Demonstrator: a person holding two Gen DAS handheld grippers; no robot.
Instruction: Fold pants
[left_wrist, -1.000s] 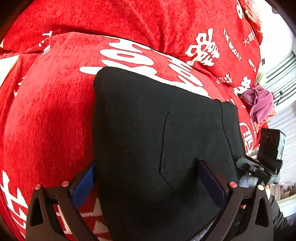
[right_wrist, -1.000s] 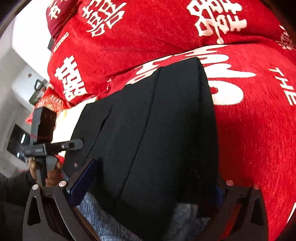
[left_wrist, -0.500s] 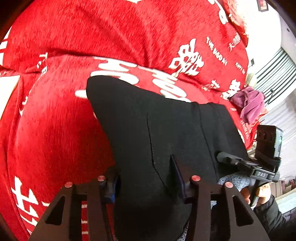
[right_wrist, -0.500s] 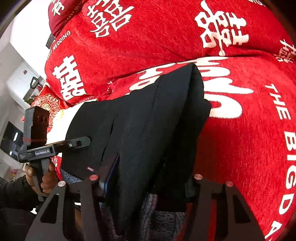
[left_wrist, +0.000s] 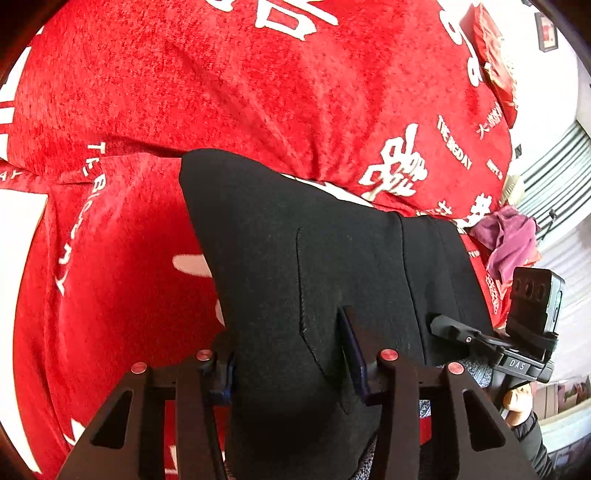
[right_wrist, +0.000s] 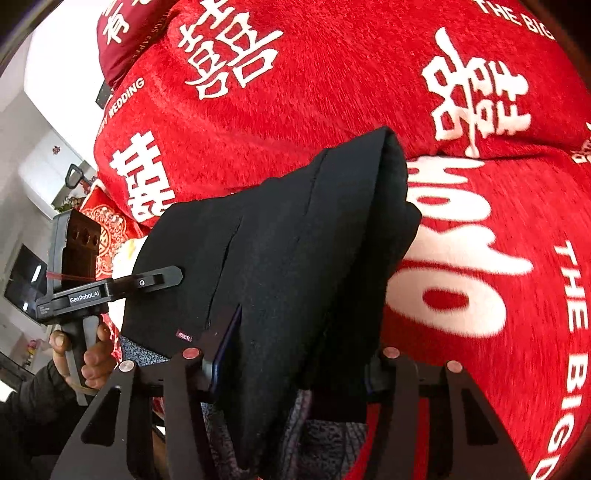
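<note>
A red plush blanket with white lettering (left_wrist: 332, 92) fills the scene, with white walls at the edges. On it lies one pair of folded black pants (left_wrist: 295, 266), long axis running away from both cameras. Two grippers: left gripper (left_wrist: 290, 365) and right gripper (right_wrist: 291, 365) each clamped on the near edge.

A red plush cover (left_wrist: 155, 96) printed with white Chinese characters and English words such as "THE BIG DAY" and "WEDDING" spreads over the whole soft surface and the cushions behind it. A crumpled purple cloth (left_wrist: 508, 240) lies at its far right edge. A dark red pillow (right_wrist: 122, 33) sits at the upper left, with white walls (right_wrist: 33, 147) beyond.
</note>
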